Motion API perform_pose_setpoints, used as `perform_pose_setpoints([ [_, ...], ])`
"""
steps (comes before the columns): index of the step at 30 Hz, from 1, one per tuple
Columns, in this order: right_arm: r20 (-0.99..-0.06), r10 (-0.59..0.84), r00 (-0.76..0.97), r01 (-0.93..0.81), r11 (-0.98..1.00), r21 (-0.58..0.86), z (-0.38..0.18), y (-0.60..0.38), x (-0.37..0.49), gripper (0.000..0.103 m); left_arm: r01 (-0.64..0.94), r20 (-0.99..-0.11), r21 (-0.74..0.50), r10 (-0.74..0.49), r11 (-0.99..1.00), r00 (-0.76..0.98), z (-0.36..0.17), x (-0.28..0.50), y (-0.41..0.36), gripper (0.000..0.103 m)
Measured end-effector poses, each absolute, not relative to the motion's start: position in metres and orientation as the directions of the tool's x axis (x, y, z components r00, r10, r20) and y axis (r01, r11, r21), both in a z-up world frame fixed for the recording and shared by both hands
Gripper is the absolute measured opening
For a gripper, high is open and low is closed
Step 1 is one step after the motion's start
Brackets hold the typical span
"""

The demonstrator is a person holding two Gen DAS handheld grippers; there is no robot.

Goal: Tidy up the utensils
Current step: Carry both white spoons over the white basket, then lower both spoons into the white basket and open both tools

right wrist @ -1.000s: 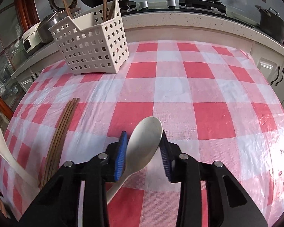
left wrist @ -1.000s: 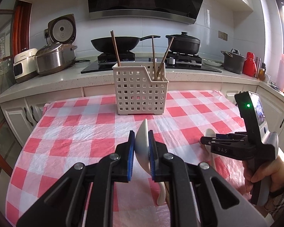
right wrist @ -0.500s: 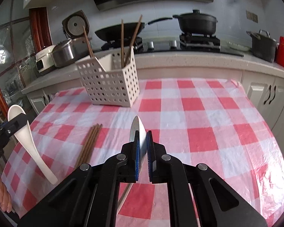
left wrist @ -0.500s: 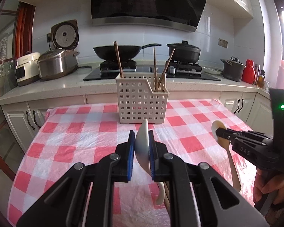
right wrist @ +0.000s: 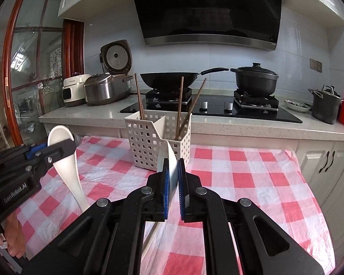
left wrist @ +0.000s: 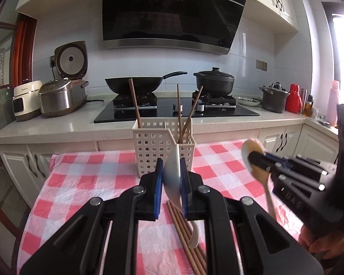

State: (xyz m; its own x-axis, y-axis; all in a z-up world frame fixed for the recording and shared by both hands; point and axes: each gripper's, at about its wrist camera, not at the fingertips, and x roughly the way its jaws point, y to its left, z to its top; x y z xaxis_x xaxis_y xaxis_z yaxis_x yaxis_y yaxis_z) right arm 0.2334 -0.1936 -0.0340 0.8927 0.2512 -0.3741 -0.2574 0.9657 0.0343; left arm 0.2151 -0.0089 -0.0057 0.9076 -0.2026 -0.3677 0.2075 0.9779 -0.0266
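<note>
— What does each gripper hold?
— The left gripper (left wrist: pixel 171 178) pinches a white spoon (left wrist: pixel 172 176); the right gripper (right wrist: pixel 173 178) clamps a second spoon (right wrist: pixel 172 169).
— And beyond them?
— The basket (left wrist: pixel 159 146) stands at the table's (left wrist: pixel 84 178) far edge, with chopsticks (left wrist: pixel 185 231) lying nearer.

White lettering reading "GenRobot.AI" runs along the black body of the left claw (right wrist: pixel 57 146), seen at the left edge of the right wrist view. In the left wrist view, embossed letters that look like "DAS" stand on the black underside of the right claw (left wrist: pixel 252 158). A small grey brand word is printed on the front top of the white cooker (left wrist: pixel 26 99) at the left end of the surface, just left of the steel rice cooker (left wrist: pixel 62 97); it is too small to read surely.
</note>
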Motion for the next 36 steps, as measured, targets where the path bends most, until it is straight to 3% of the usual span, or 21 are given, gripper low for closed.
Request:
perform_pose_setpoints([
  [9,-0.303,0.219,0.928,-0.219,0.975,0.035,-0.019,-0.187,0.284,0.008,0.183,-0.308,-0.005,-0.176,0.983,0.935,0.029,0.271,-0.008,0.013],
  [21,-0.138,0.143,0.98,-0.145,0.989,-0.008,0.009,-0.18,0.379,0.008,0.138,-0.209,0.001,-0.135,0.99,0.969,0.082,0.363,-0.007,0.013],
  [30,-0.124,0.115,0.986,-0.119,0.993,-0.023,0.003,-0.169,0.439,0.008,0.103,-0.223,-0.033,-0.108,0.994,0.969,0.069,0.428,0.004,0.013],
  [36,-0.035,0.074,0.997,-0.075,0.997,-0.034,-0.007,-0.162,0.453,0.008,0.09,-0.249,-0.031,-0.095,0.995,0.964,0.046,0.456,0.008,0.013],
])
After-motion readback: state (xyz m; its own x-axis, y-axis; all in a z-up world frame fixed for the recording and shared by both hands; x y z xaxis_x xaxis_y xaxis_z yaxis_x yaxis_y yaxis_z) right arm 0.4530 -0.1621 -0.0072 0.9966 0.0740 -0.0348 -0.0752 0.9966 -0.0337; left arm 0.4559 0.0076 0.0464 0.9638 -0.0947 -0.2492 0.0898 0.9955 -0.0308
